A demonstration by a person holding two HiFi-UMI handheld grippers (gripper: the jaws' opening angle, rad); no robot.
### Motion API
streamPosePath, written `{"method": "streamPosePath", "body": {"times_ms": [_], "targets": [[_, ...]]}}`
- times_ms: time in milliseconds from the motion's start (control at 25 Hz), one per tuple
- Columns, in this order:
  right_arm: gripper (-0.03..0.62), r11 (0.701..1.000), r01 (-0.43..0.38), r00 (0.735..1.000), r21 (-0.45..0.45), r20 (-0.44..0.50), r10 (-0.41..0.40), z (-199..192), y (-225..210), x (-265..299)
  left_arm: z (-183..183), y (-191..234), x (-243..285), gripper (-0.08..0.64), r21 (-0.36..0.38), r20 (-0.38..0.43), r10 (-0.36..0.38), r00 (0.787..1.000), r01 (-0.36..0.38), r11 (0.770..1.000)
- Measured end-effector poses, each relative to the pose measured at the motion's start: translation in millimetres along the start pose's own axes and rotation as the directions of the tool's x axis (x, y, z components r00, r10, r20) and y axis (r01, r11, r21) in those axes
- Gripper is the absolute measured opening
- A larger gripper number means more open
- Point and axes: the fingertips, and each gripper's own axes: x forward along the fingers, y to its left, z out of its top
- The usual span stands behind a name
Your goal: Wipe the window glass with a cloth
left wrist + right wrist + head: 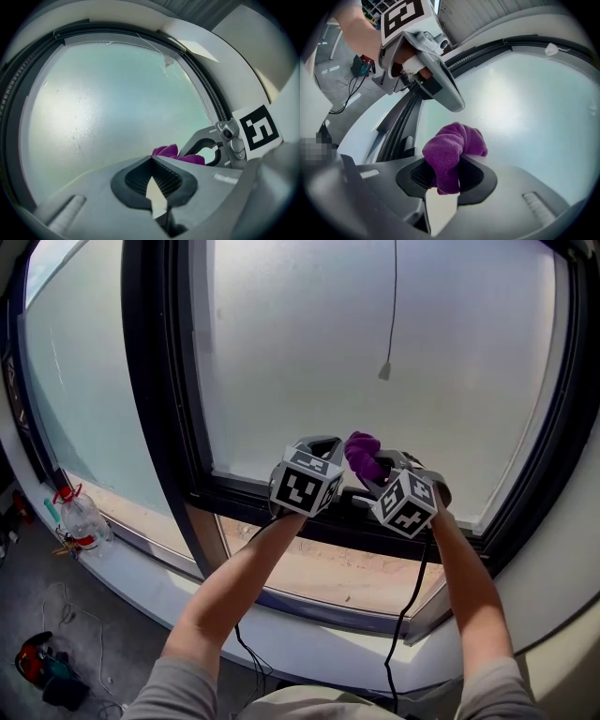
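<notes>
Right gripper view: right gripper (445, 174) pinches the purple cloth (452, 146) mid-bunch. It looks soft, light and floppy. Left gripper (152, 180) is closed and empty, low against the window glass (300, 352).

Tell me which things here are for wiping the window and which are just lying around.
For the job:
- purple cloth, clamped in the right claw
- window glass
- left claw, shut and empty

Lying about:
- plastic bottle on the sill
- pull cord hanging in front of the glass
- red gear on the floor
</notes>
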Motion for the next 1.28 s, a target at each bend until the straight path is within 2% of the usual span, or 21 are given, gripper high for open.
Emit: {"method": "streamPosePath", "body": {"times_ms": [240, 400, 520, 760, 960, 1120, 1280], "targets": [[0.141, 0.994, -0.107, 0.993, 0.011, -0.042, 0.107, -18, 31, 10, -35, -15, 11, 0.0, -0.025, -0.058, -0.035, 0.998, 0.034, 0.999], [0.141, 0.993, -0.113, 0.993, 0.012, -0.033, 0.114, -20, 36, 9, -44, -18, 16, 0.0, -0.027, -0.073, -0.043, 0.996, 0.041, 0.999], [0.143, 0.996, -0.088, 0.996, -0.007, -0.001, 0.088, -15, 32, -1, -33, -19, 16, 0.0, -0.018, -0.045, -0.041, 0.998, 0.041, 0.999], [0.144, 1.0, 0.013, 0.998, -0.028, 0.066, -0.011, 7, -14, -35, 24, -19, 10, 0.0, 0.038, 0.056, -0.038, 0.998, 0.036, 0.999], [0.144, 0.99, 0.137, 0.985, -0.038, 0.111, -0.132, 25, -71, -63, 75, -6, 4, 0.0, 0.085, 0.138, -0.006, 0.99, -0.005, 0.996], [0.144, 0.96, 0.277, 0.951, -0.043, 0.156, -0.267, 47, -133, -95, 118, 8, -2, 0.0, 0.107, 0.196, 0.017, 0.981, -0.039, 0.993], [0.144, 0.907, 0.42, 0.892, -0.028, 0.2, -0.406, 74, -198, -133, 165, 20, -15, 0.0, 0.127, 0.255, 0.037, 0.966, -0.072, 0.989]]}}
